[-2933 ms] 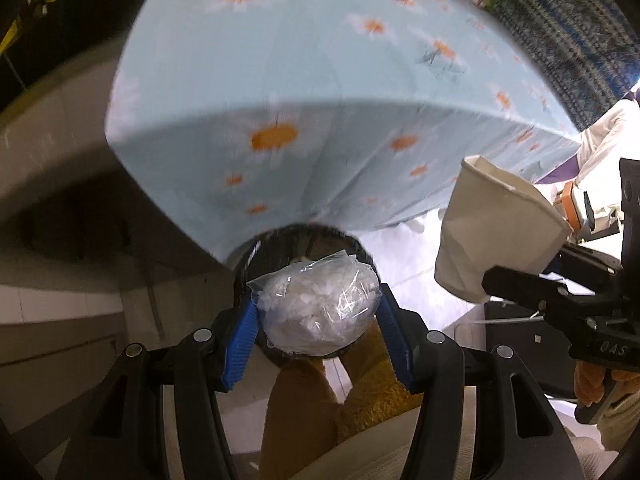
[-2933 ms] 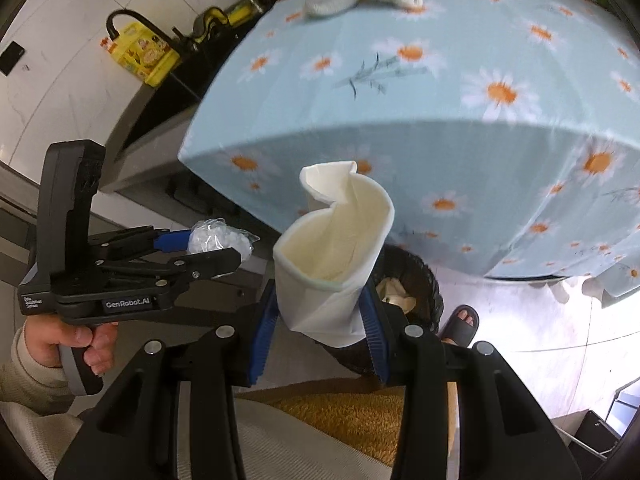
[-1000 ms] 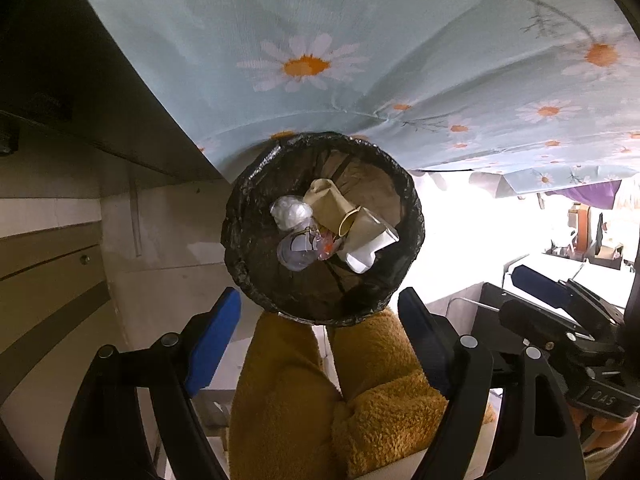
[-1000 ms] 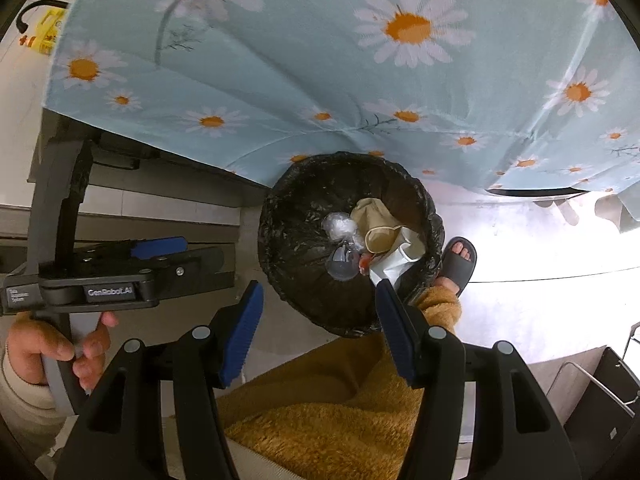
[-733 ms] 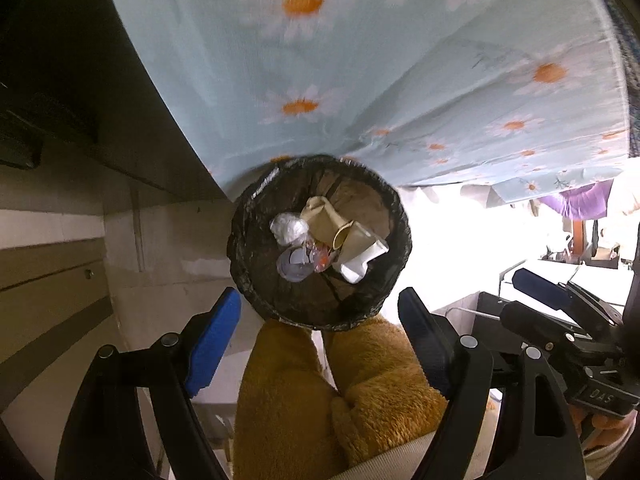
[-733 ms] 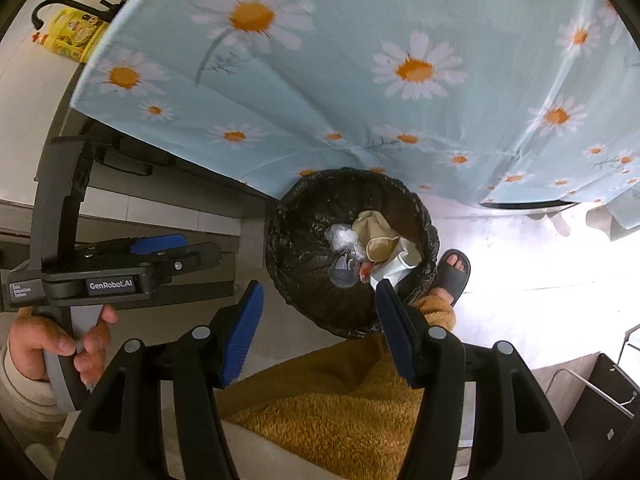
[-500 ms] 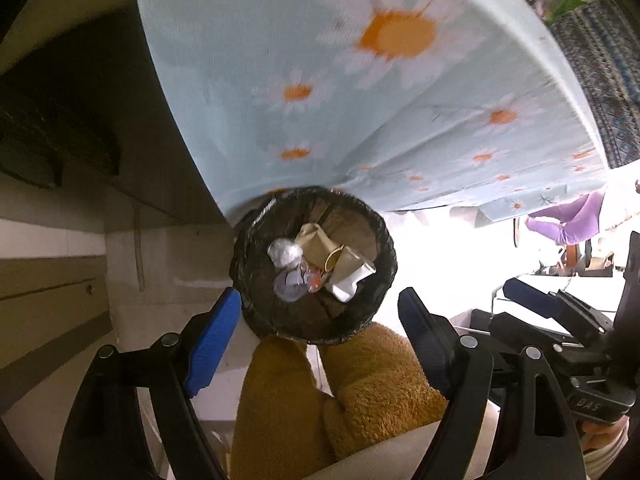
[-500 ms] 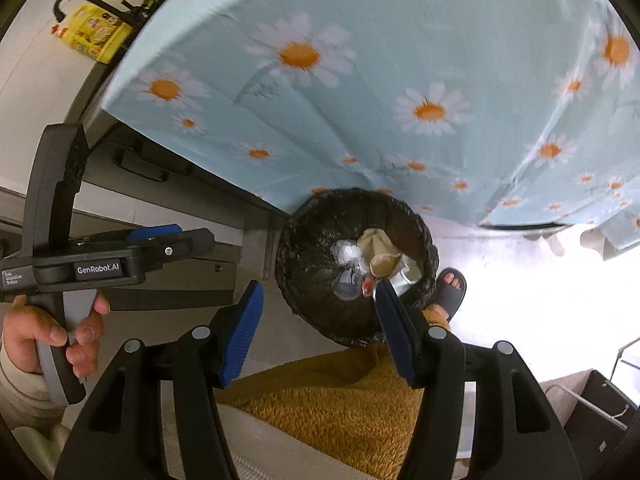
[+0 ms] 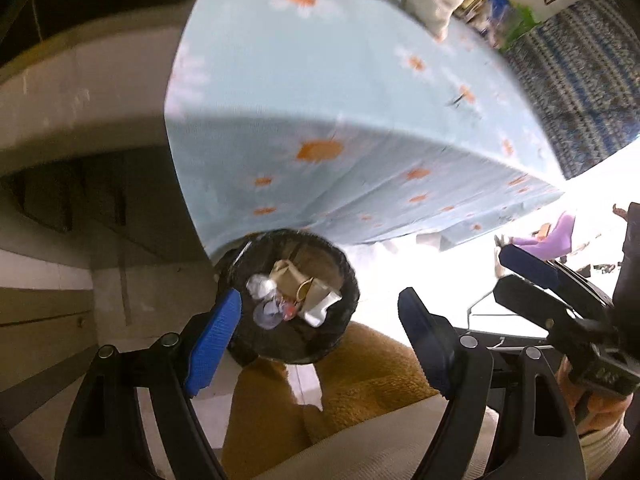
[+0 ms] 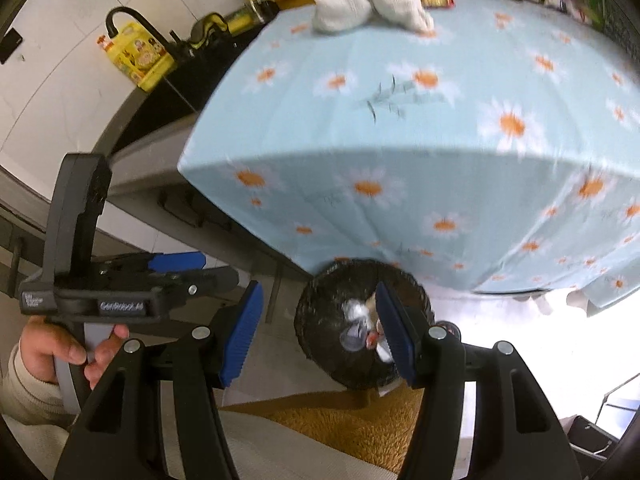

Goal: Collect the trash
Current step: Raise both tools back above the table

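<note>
- The left gripper [image 9: 320, 320] hangs above the floor with its jaws released and wide apart; nothing sits between its blue pads.
- The right gripper [image 10: 318, 332] is likewise released and empty, its jaws set a little narrower than the left pair.
- A round bin [image 9: 344, 276] lined with a black bag stands on the floor, just at the edge of the draped cloth, below both grippers.
- The trash [image 9: 292, 292] lies inside the bin: a crumpled clear plastic bag [image 9: 258, 285], a brown paper piece [image 9: 286, 276], a white paper cup [image 9: 320, 304] and a clear plastic item with something red beside it.
- In the right wrist view one blue pad hides part of the bin's contents.
- A light blue cloth with daisies [image 10: 440, 128] covers the counter and hangs down its front side.
- A pile of white cloths [image 10: 368, 0] rests at the far end of the counter, with bottles and packets behind it, too blurred to read.
- A yellow packet [image 10: 138, 60] stands by a black tap [image 10: 132, 20] to the left of the counter.
- A hand [image 10: 68, 354] in a pale sleeve grips the left gripper's handle.
- The person's fuzzy mustard-coloured trousers [image 9: 280, 408] fill the bottom of both views, close beside the bin.
</note>
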{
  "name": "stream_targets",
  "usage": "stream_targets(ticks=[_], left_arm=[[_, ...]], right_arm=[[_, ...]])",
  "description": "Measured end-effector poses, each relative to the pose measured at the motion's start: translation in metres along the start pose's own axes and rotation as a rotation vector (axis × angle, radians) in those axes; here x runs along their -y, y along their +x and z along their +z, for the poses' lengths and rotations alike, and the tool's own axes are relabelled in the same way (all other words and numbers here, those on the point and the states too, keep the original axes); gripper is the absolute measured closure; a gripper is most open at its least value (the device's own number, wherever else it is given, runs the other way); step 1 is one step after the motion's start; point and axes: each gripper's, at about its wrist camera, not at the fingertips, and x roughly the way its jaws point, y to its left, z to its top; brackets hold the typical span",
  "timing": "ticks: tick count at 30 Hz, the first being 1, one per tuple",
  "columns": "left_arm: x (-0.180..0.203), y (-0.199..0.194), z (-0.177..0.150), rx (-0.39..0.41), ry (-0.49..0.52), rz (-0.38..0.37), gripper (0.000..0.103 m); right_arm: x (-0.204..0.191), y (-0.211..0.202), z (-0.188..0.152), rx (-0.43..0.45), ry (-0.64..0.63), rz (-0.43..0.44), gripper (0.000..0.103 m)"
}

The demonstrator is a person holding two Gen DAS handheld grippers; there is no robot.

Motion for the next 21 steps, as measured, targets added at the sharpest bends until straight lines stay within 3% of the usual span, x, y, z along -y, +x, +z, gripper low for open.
stream_targets(ticks=[10, 21], left_arm=[[0.019, -0.055, 0.036, 0.161, 0.053, 0.016, 0.025], [0.012, -0.073, 0.075, 0.256, -0.03, 0.065, 0.025]], right_arm=[[0.009, -0.031, 0.053, 0.081, -0.011, -0.033, 0.044], [0.038, -0.042, 0.135, 0.142, -0.049, -0.039, 0.044]])
